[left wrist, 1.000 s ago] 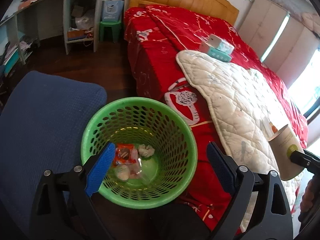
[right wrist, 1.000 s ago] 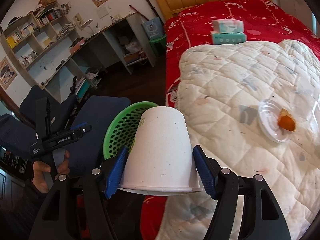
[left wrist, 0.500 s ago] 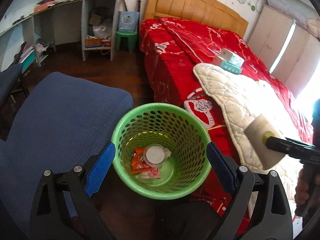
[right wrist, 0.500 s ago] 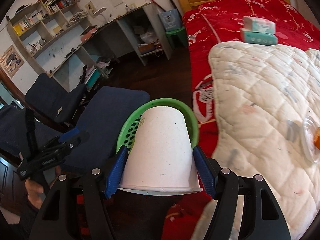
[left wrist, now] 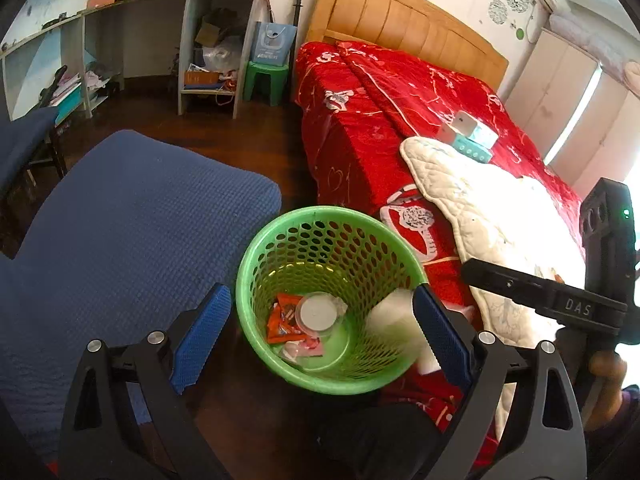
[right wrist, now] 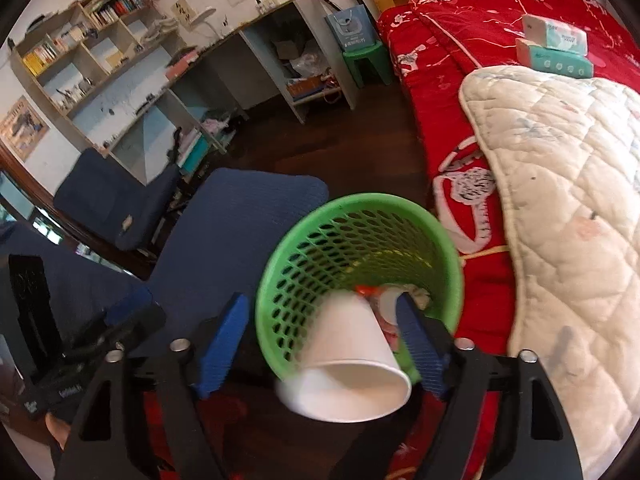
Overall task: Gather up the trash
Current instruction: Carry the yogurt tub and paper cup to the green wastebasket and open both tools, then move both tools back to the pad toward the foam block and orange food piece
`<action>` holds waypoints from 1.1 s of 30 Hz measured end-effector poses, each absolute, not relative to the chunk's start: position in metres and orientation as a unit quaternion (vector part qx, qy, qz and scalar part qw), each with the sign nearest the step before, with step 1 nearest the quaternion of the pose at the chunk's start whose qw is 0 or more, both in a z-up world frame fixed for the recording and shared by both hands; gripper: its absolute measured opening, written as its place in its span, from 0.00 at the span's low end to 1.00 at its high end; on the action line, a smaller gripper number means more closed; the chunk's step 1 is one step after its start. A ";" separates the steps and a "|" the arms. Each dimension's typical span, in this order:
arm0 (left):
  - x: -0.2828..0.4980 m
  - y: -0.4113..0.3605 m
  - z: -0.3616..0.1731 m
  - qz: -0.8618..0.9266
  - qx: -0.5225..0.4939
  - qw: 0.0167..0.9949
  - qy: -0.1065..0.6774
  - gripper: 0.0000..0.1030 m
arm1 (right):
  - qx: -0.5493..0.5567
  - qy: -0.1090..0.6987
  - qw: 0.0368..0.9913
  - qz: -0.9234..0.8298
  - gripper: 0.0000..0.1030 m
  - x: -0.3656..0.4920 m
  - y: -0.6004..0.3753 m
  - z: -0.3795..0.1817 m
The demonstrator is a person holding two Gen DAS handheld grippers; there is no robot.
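Beside the red bed [right wrist: 432,92], the white paper cup [right wrist: 348,364] tips base-first over the green basket [right wrist: 400,208] at lower centre, slipping free as the right gripper [right wrist: 320,344] spreads open.

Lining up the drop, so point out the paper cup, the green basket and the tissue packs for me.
paper cup [right wrist: 348,356]: right wrist view, on its white side wall.
green basket [left wrist: 280,240]: left wrist view, on its far left rim.
tissue packs [right wrist: 554,48]: right wrist view, where the upper pack meets the lower.

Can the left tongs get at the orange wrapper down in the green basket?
Probably yes. The left tongs stand open above the green basket; its top is uncovered, and the orange wrapper lies exposed, though deep inside.
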State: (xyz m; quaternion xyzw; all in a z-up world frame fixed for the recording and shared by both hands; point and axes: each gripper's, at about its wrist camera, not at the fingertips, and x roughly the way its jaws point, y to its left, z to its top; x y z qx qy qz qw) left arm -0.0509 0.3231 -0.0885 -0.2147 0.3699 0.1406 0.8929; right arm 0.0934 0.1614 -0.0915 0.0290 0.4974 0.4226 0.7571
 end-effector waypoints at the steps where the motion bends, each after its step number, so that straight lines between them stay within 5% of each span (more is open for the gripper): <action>1: -0.051 0.323 -0.089 0.139 -0.218 0.892 0.370 0.88 | 0.032 0.499 0.757 0.421 0.73 0.094 0.161 -0.093; 14: -0.040 0.306 -0.089 0.121 -0.212 0.894 0.375 0.88 | 0.012 0.494 0.780 0.383 0.75 0.091 0.095 -0.087; 33: 0.018 0.224 -0.079 0.044 -0.173 0.899 0.400 0.88 | 0.058 0.460 0.864 0.196 0.76 0.129 -0.127 -0.068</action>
